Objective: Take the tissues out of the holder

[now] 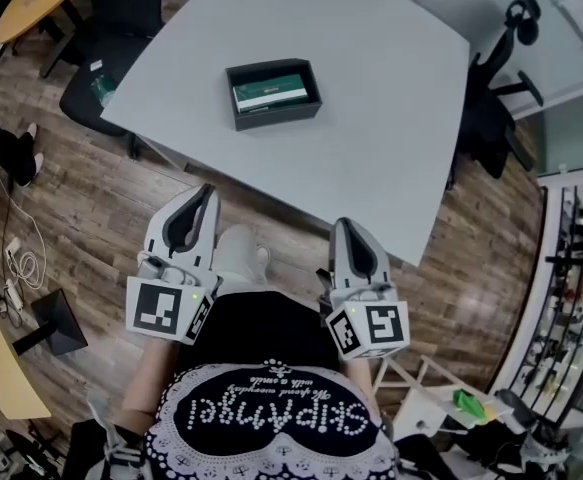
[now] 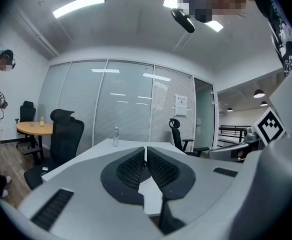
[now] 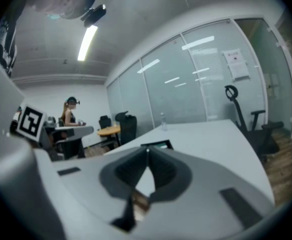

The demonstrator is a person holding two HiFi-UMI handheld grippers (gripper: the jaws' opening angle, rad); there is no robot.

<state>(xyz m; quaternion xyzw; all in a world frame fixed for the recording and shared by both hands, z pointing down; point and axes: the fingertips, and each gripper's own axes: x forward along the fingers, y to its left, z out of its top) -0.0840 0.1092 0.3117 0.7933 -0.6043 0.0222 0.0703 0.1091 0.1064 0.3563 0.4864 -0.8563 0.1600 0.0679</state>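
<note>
The left gripper (image 1: 207, 194) and right gripper (image 1: 342, 226) hang clenched and empty near the person's body, short of the table (image 1: 391, 118), likely because no reach is begun. Only the head view shows the tissues (image 1: 270, 92) lying in the holder (image 1: 276, 121), far off mid-table; the right gripper view catches just its rim
</note>
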